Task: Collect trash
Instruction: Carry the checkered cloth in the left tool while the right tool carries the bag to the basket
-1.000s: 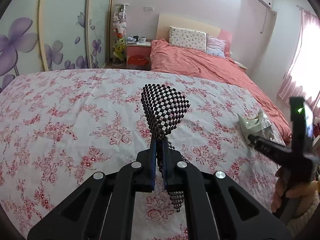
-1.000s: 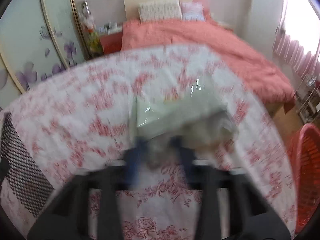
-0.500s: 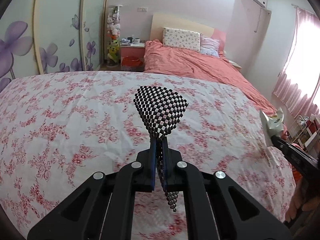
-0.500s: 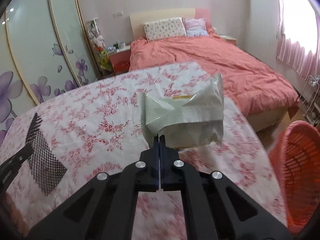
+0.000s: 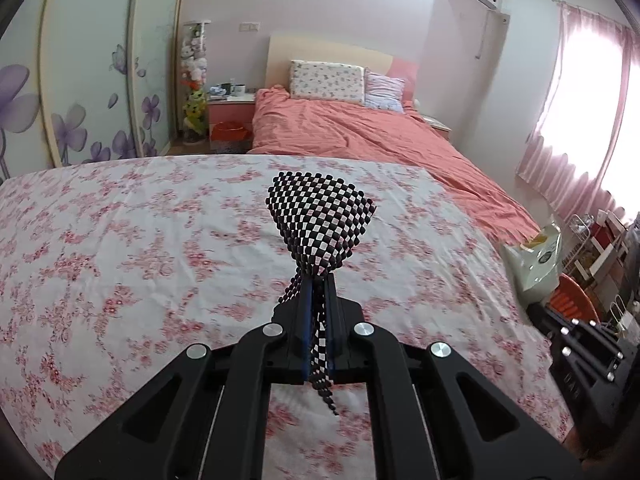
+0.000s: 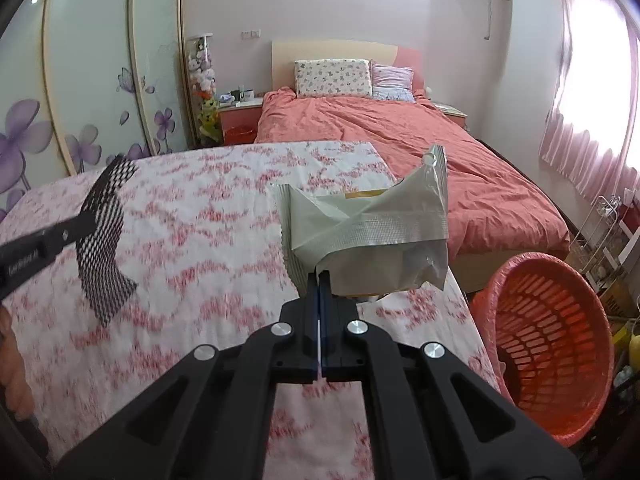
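Note:
My left gripper [image 5: 317,280] is shut on a black-and-white checkered mesh piece [image 5: 320,222], which fans out above the fingers and trails below them. That mesh [image 6: 105,236] also shows at the left of the right wrist view, held over the floral sheet. My right gripper [image 6: 322,278] is shut on the edge of a pale green plastic wrapper bag [image 6: 368,232], lifted above the floral-sheeted surface [image 6: 200,248]. The same bag [image 5: 536,256] appears at the right edge of the left wrist view. An orange slotted basket [image 6: 552,344] stands on the floor to the right.
A bed with a salmon cover [image 6: 420,152] and pillows lies beyond the floral surface. A wardrobe with purple flower doors [image 5: 80,92] lines the left wall. A wire rack [image 6: 600,236] and pink curtains [image 6: 588,92] are at the right.
The right gripper closed on the bag, lifted it off the sheet and carried it right, bringing the orange basket into view. The left gripper rose and shifted, still holding the mesh.

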